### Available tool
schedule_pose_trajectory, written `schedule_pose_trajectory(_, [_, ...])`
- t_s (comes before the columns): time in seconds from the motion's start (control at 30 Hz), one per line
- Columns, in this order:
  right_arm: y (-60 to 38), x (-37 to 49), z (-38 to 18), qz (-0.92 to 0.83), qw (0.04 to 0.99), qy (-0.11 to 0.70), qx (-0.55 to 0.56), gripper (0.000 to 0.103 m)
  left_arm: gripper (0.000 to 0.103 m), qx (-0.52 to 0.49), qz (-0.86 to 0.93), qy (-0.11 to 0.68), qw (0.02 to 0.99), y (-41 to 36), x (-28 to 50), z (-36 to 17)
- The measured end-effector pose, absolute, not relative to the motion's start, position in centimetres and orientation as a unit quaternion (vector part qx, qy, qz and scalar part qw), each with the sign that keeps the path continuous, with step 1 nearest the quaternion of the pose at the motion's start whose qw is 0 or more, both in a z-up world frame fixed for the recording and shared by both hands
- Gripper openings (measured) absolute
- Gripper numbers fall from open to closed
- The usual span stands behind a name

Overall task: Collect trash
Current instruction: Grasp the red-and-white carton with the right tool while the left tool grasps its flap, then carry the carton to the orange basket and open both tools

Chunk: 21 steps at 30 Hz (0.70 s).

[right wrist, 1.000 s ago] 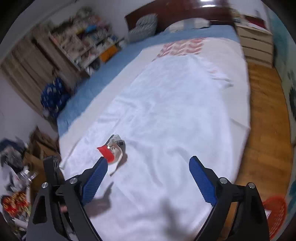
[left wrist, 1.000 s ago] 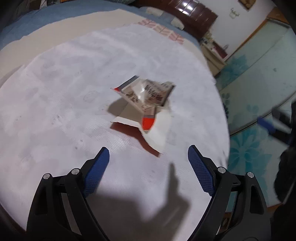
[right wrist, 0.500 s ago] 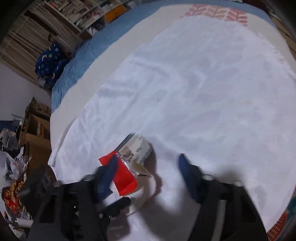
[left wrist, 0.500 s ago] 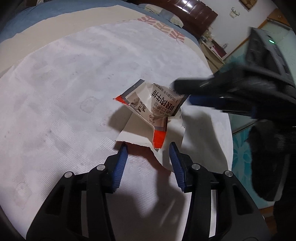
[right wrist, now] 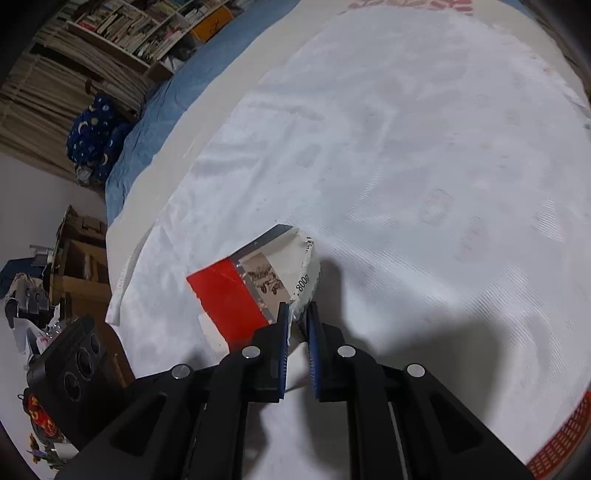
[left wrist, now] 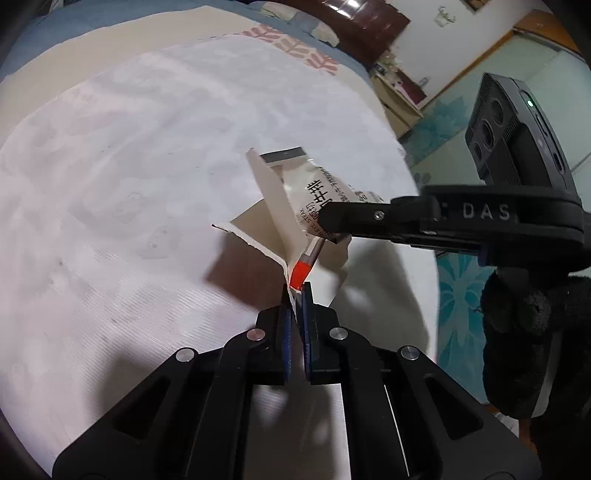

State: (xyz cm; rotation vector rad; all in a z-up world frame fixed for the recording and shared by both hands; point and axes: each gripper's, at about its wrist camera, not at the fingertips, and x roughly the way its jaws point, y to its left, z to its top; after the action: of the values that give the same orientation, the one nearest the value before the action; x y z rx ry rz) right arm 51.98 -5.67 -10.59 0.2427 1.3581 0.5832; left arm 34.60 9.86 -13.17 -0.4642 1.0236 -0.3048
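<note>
**Both tongs pinch one torn wrapper near the bed's corner**

The left gripper (left wrist: 295, 291) has its blue pads pressed together on the lower red-tipped corner of the crumpled white, red and silver printed wrapper (left wrist: 314, 199). The right gripper (right wrist: 298, 314) is closing, its pads pressing on the wrapper's white printed edge (right wrist: 306, 273); in the left wrist view it reaches in from the right (left wrist: 325, 221) and meets the wrapper's upper side. The wrapper stands up off the cloth between the two, its torn white flap spread to the left; whether any part still touches the cloth is hard to tell.

Under it lies a white textured sheet (left wrist: 129, 184) over a cream cover (right wrist: 236, 92) and a blue quilt (right wrist: 155, 110) on the bed. The wrapper sits near the sheet's near corner, close to the edge that drops to the teal patterned floor (left wrist: 458, 295).

Beyond the bed's far side stand a wooden bookshelf (right wrist: 122, 33), a dark blue star-print bundle (right wrist: 92, 136) and wooden boxes (right wrist: 77, 258). A red mesh basket (right wrist: 565, 435) shows past the sheet's right edge. The sheet beyond the wrapper lies open.
</note>
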Motion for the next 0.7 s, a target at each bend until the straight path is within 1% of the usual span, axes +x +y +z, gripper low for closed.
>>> schedule_pose_trajectory(0.17, [-11.0,47.9,-5.5,0.261,0.761,0.582,0.119,0.011,0.002,-0.175,-0.169,0.454,0.857,5.7,32.2,-8.2])
schedule_pose_trajectory(0.27, [-16.9,44.6,-0.6,0.242,0.785,0.559,0.116,0.011,0.002,-0.155,-0.204,0.434,0.864,1.5,31.1,-5.1])
schedule_pose_trajectory(0.4, [-24.6,40.0,4.9,0.207,0.821,0.522,0.106,0.011,0.002,-0.117,-0.27,0.406,0.865,-6.6,29.4,-0.9])
schedule_pose_trajectory(0.53, [-35.8,34.1,9.3,0.144,0.849,0.49,0.131,0.011,0.002,-0.08,-0.34,0.391,0.851,-16.3,27.9,1.8])
schedule_pose_trajectory(0.7, [-49.3,25.7,11.2,0.064,0.87,0.455,0.179,0.011,0.002,-0.038,-0.411,0.387,0.824,-28.1,25.4,2.5])
